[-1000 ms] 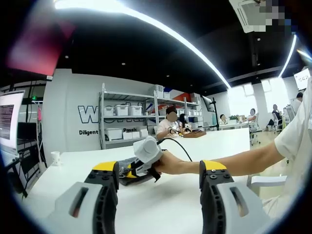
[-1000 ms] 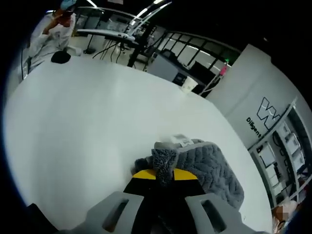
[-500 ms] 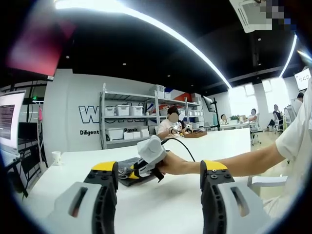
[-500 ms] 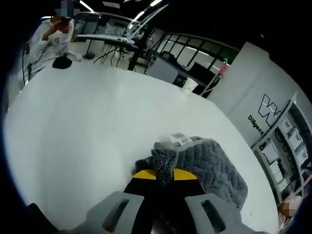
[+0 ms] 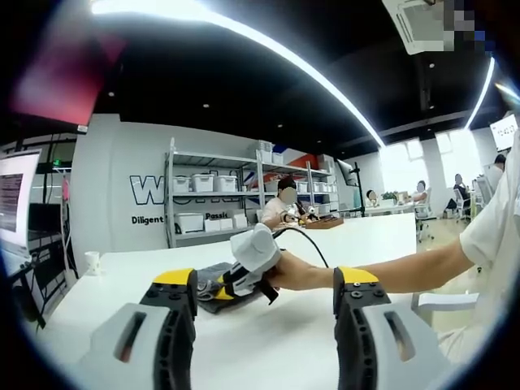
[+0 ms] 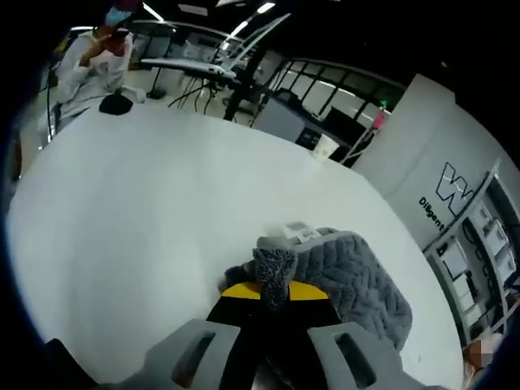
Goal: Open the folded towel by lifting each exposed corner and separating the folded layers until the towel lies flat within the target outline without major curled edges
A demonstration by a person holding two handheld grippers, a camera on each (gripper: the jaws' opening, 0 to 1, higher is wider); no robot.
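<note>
**A:** Where is the towel in relation to the two tools?

**B:** The grey towel [image 6: 341, 280] lies folded on the white bench [image 6: 162, 211]. The right hand-held gripper [image 6: 275, 286] has its yellow-tipped jaws clenched on one fuzzy corner of it, and the pinched tuft stands up between the tips. From that grip the folded bulk runs away forward and to the right in the right gripper view, its long axis slanting toward the wall with lettering.

**A:** And the left one?

**B:** The left hand-held gripper [image 5: 266, 286] hangs released, jaws well apart and grasping nothing, low over the bench and some way from the cloth. The right is plainly the nearer; it is already on the towel.

**A:** So which way would the layer have to go?

**B:** My judgement: up and back, away from the bulk, to peel the top fold off.

**A:** What does each view add?

**B:** The right gripper view shows the quilted weave, a small white label [image 6: 302, 233] at the far fold and a paper cup [image 6: 326, 147] well beyond. The left gripper view looks along the bench from the side: a person's hand [image 5: 280, 272] gripping the right tool, the towel a dark sliver under it, and shelving [image 5: 215, 199] behind. I cannot see any target outline.
</note>
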